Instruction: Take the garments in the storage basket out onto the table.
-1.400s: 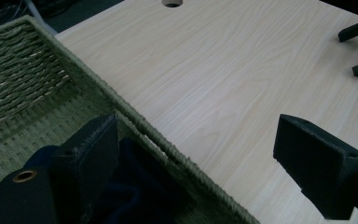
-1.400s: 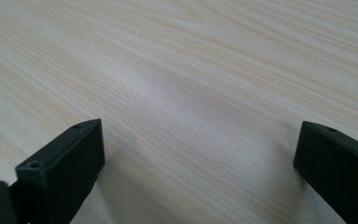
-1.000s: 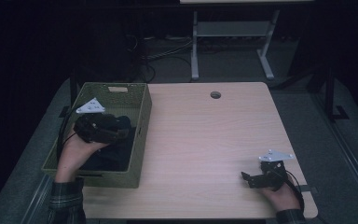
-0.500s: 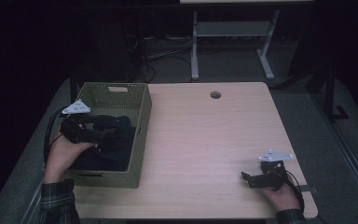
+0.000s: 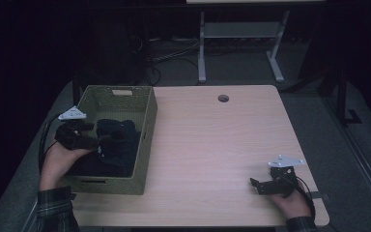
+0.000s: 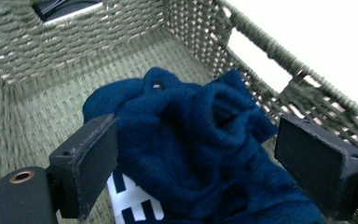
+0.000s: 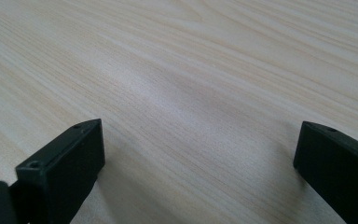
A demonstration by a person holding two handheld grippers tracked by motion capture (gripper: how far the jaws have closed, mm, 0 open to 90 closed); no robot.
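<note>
Basket [image 5: 145, 140], green woven, is sitting at the left end of the wooden table [image 5: 212, 145], its long side running away from the person. Left gripper [image 5: 96, 141] is reaching in over the basket's left wall from outside, the person's left hand [image 5: 60, 159] wrapping its body and the grey three-cornered plate riding on top.

Left gripper view: the left gripper [image 6: 196, 172] is standing with its jaws spread wide, one on each side of a bunched dark blue garment [image 6: 200, 140] lying on the basket floor [image 6: 42, 107]. Jaws are flanking the cloth, not pinching it; whether the pads are brushing the fabric I cannot tell. A white label with dark lettering [image 6: 135, 205] is showing at the garment's near edge, just beside the left-hand jaw. A small metal snap or eyelet [image 6: 157, 85] is sitting on the upper fold. A handle slot is opening in the basket wall behind the garment.

High view: the garment [image 5: 118, 140] is filling the near and middle part of the basket.

Right gripper [image 5: 257, 184] is resting low at the table's near right corner, held by the person's right hand [image 5: 290, 200], well apart from the basket. Right gripper view: the right gripper [image 7: 200, 168] is holding its jaws wide apart over bare wood, nothing between them.

A round cable hole [image 5: 223, 98] is sitting near the table's far edge.
</note>
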